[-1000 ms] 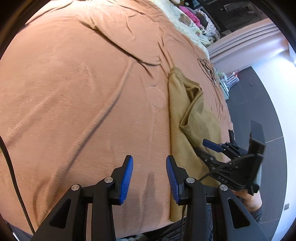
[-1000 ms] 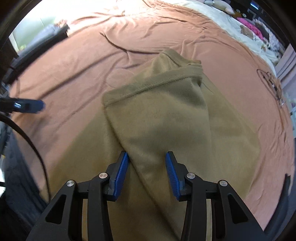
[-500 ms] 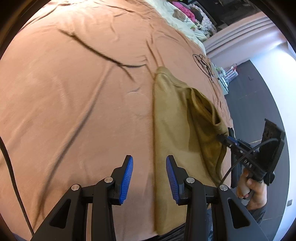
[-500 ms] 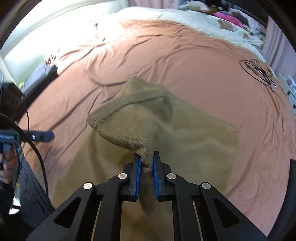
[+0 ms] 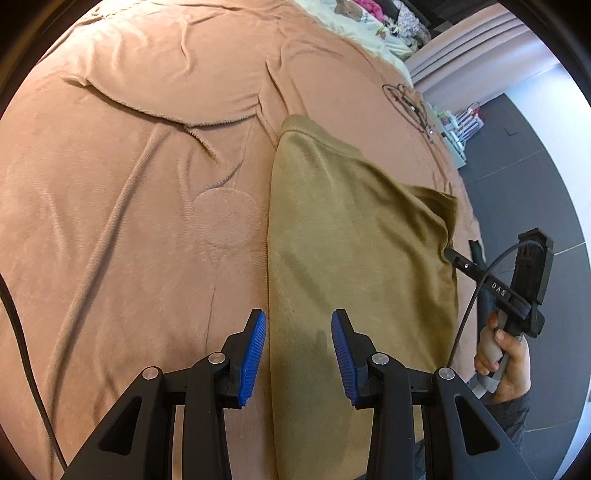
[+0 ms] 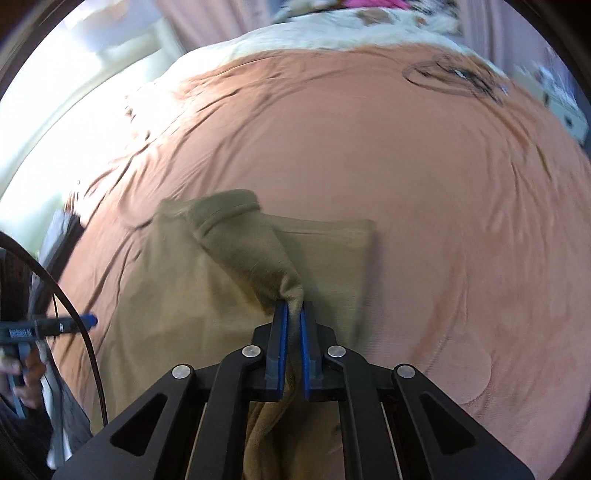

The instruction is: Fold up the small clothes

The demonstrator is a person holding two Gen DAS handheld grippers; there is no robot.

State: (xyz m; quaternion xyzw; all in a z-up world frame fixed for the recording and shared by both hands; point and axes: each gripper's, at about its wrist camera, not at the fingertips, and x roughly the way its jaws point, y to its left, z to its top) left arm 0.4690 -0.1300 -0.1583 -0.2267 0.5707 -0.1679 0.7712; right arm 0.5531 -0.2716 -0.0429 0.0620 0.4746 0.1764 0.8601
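An olive-tan small garment (image 5: 354,258) lies on the rust-brown bedspread (image 5: 129,184), partly folded lengthwise. My left gripper (image 5: 298,325) is open and empty, low over the garment's near left edge. My right gripper (image 6: 293,310) is shut on a pinched fold of the garment (image 6: 255,251) and holds it lifted above the rest of the cloth. In the left wrist view the right gripper (image 5: 448,253) grips the garment's right side, held by a hand (image 5: 506,354).
A pale quilt with a heap of coloured clothes (image 5: 373,14) lies at the far end of the bed. A black wire item (image 5: 406,105) rests on the bedspread far right. The bed's right edge drops to a dark floor (image 5: 524,147). A black cable (image 6: 74,325) hangs at left.
My right gripper closed on a fold of the garment and lifted it, pulling it over. My left gripper moved right, from the bare bedspread to over the garment's left edge, staying open.
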